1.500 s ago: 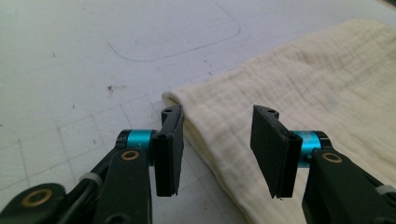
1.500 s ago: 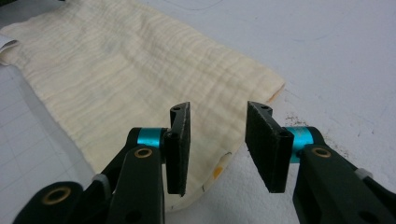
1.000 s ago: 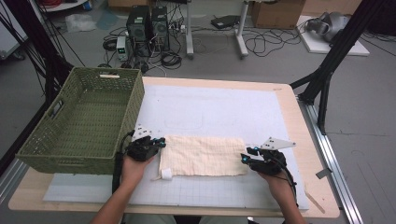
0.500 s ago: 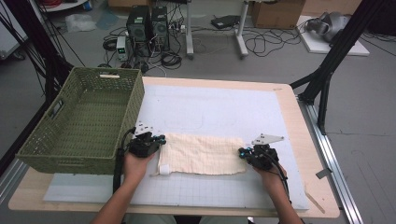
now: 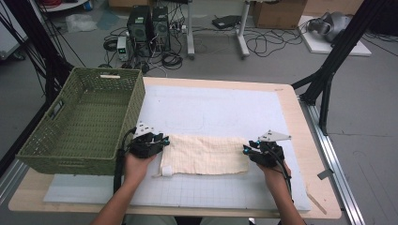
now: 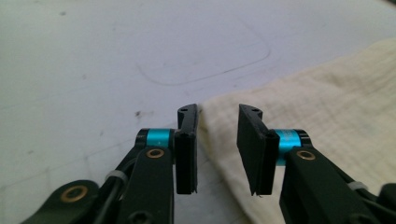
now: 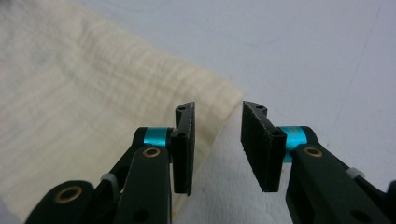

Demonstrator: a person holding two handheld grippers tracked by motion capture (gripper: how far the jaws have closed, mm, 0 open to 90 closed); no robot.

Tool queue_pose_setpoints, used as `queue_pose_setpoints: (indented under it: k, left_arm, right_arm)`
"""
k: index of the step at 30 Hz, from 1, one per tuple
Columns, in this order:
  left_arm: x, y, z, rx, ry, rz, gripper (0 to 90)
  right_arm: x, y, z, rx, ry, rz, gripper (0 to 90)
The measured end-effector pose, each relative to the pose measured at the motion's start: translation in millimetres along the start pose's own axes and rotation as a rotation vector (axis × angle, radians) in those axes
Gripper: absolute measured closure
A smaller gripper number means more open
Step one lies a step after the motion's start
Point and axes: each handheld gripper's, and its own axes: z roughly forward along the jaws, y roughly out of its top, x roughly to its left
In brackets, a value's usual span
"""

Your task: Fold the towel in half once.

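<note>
Now the left gripper (image 5: pixel 164 140) and right gripper (image 5: pixel 246 149) are sitting at opposite ends of the cream cloth (image 5: pixel 206 154), which is lying flat on the white mat (image 5: pixel 220 108) beside the green basket (image 5: pixel 84 122); both pairs of jaws have just been opening, gaping over the cloth's corners without pinching

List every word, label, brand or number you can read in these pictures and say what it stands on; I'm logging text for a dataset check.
None can be read.
Folded cream waffle-weave cloth: no print; a small white tab at its near left corner is too small to read.
Green woven plastic basket: no label.
White gridded mat: faint lines, no figures.
Black computer towers on the floor: any markings too small.
</note>
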Motion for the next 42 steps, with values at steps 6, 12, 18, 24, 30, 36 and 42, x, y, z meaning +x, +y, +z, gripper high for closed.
queue_pose_setpoints:
  k: [6, 12, 18, 24, 30, 36, 42]
  left_arm:
    - [1.7, 13.4, 18.1, 0.056, -0.018, 0.040, 78.8]
    - [1.7, 7.6, 34.2, 0.149, 0.035, 0.082, 83.3]
    - [-2.2, 7.2, 34.3, 0.160, 0.098, 0.146, 84.3]
    - [6.4, 12.4, 26.0, 0.053, 0.115, 0.089, 65.6]
    - [18.8, 7.0, 37.5, 0.097, 0.061, -0.028, 45.2]
    - [8.4, 8.8, 42.7, 0.154, 0.014, 0.092, 84.1]
    - [18.1, 18.7, 39.3, 0.070, 0.071, 0.007, 86.0]
  right_arm:
    - [2.4, 14.7, 24.3, -0.015, 0.091, -0.032, 76.3]
    - [1.0, 13.6, 53.8, 0.069, 0.081, -0.054, 76.0]
    - [-13.4, 10.4, 45.9, 0.079, 0.002, -0.008, 77.1]
    - [-21.7, 14.3, 36.0, 0.000, 0.026, 0.050, 67.3]
    - [-23.3, 13.2, 53.7, 0.079, 0.028, 0.044, 59.4]
    - [-27.6, 10.9, 54.6, 0.069, 0.134, 0.104, 83.7]
    - [-24.7, 20.2, 53.4, 0.045, 0.091, 0.057, 85.1]
